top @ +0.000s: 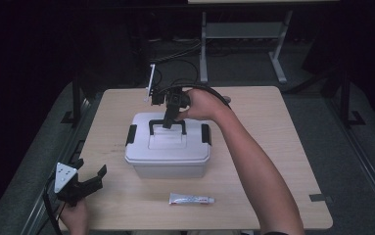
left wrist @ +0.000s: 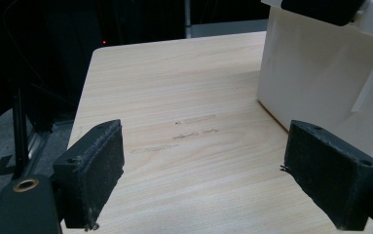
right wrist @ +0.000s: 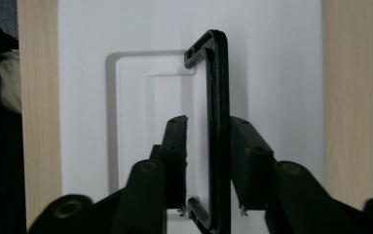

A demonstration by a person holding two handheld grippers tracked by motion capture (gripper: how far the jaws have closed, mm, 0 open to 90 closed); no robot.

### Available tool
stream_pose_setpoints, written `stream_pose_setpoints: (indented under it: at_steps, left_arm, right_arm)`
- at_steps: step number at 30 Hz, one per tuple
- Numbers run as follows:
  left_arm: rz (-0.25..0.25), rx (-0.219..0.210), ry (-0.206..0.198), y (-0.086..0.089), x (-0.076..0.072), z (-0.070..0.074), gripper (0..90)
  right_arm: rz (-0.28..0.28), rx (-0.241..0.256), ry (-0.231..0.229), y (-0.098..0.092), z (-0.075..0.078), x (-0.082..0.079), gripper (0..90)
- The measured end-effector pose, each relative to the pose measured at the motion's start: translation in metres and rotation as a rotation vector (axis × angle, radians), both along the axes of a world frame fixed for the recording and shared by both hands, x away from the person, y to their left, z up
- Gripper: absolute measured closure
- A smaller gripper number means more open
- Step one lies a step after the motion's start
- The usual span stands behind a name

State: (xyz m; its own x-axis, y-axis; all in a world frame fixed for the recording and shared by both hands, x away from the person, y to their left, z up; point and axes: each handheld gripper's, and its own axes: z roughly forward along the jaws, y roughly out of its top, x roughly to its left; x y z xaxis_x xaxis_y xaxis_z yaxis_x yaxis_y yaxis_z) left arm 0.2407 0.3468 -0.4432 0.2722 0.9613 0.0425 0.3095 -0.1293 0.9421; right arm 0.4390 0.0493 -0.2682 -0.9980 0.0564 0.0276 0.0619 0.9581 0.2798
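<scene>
A white plastic storage box (top: 168,156) with black side latches sits in the middle of the wooden table (top: 273,147). Its black carry handle (top: 167,125) stands upright on the lid. My right gripper (top: 168,122) comes down from above with one jaw on each side of the handle (right wrist: 218,122). The right jaw lies against the bar, and a narrow strip of white lid shows between the bar and the left jaw. My left gripper (top: 89,178) is open at the table's front left corner, with nothing between its jaws (left wrist: 203,165). The box's side wall (left wrist: 320,83) stands just to its right.
A white tube (top: 191,199) lies flat near the front edge, in front of the box. The table's left edge (left wrist: 84,97) drops to a dark floor. A desk frame and cables stand beyond the far edge.
</scene>
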Motion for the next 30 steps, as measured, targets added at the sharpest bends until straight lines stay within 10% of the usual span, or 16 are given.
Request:
stream_pose_setpoints:
  at_steps: [30]
  left_arm:
    - [0.021,0.008,-0.009,0.0023,-0.0038,0.0005,13.8]
  right_arm:
    - [0.033,-0.032,-0.009,0.0063,0.0011,-0.0075,84.2]
